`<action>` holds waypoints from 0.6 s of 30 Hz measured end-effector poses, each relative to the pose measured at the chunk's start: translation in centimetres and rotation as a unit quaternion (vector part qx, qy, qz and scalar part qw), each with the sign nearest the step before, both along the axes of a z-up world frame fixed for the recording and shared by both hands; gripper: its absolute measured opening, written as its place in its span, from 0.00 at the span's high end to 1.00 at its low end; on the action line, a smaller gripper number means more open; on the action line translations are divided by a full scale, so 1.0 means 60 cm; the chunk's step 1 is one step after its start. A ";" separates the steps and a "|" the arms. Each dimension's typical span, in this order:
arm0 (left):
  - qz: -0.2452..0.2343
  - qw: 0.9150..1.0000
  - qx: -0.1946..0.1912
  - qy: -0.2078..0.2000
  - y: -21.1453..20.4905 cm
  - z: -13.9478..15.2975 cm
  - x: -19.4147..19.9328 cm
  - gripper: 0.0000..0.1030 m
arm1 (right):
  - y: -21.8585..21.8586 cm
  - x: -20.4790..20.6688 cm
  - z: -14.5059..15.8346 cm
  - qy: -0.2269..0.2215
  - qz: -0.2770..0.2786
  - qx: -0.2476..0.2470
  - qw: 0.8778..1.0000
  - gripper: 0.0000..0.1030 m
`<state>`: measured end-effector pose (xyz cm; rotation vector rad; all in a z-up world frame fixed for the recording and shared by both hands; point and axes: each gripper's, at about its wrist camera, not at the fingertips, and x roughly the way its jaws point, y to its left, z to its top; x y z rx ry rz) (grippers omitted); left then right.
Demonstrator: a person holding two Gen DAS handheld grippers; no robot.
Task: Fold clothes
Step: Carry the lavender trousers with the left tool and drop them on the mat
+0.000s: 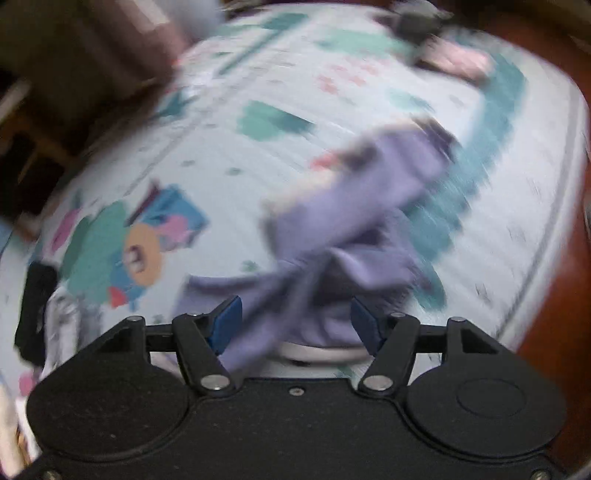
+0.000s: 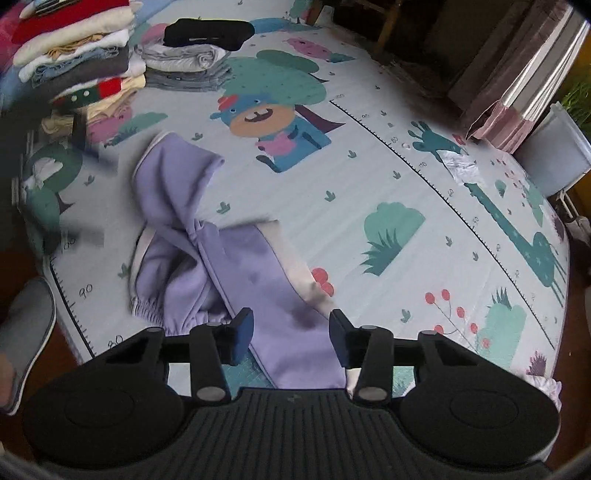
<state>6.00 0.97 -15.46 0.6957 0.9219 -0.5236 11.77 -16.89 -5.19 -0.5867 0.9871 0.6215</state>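
Observation:
A lavender garment (image 2: pixel 177 192) with elastic cuffs lies crumpled on a play mat (image 2: pixel 369 166) printed with cartoon animals. In the right wrist view my right gripper (image 2: pixel 291 334) hangs just above the garment's near end. Its jaws stand apart with a flat purple panel between them, and the pads do not visibly press on it. The left wrist view is heavily blurred. There the same garment (image 1: pixel 354 206) runs from the mat (image 1: pixel 221 147) down between the jaws of my left gripper (image 1: pixel 295 325), which are wide apart and clear of the cloth.
Two stacks of folded clothes (image 2: pixel 74 48) (image 2: pixel 184 62) stand at the mat's far left, the second topped by a black item (image 2: pixel 207 33). A pink bag (image 2: pixel 495 118) and a grey bin (image 2: pixel 554 155) sit past the right edge. A grey slipper (image 2: pixel 26 332) is on the wooden floor at the near left.

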 end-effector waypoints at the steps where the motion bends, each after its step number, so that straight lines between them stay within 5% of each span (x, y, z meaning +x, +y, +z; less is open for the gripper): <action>1: -0.011 1.000 0.000 0.006 -0.005 -0.022 -0.009 0.37 | 0.002 0.003 0.003 0.003 -0.002 0.009 1.000 0.56; 10: -0.038 0.999 0.011 0.020 -0.025 -0.126 -0.035 0.37 | 0.035 -0.025 -0.087 0.024 0.093 0.039 0.995 0.56; 18: -0.022 0.999 0.021 0.036 -0.049 -0.173 -0.039 0.37 | 0.044 -0.095 -0.207 0.062 0.218 -0.020 0.974 0.51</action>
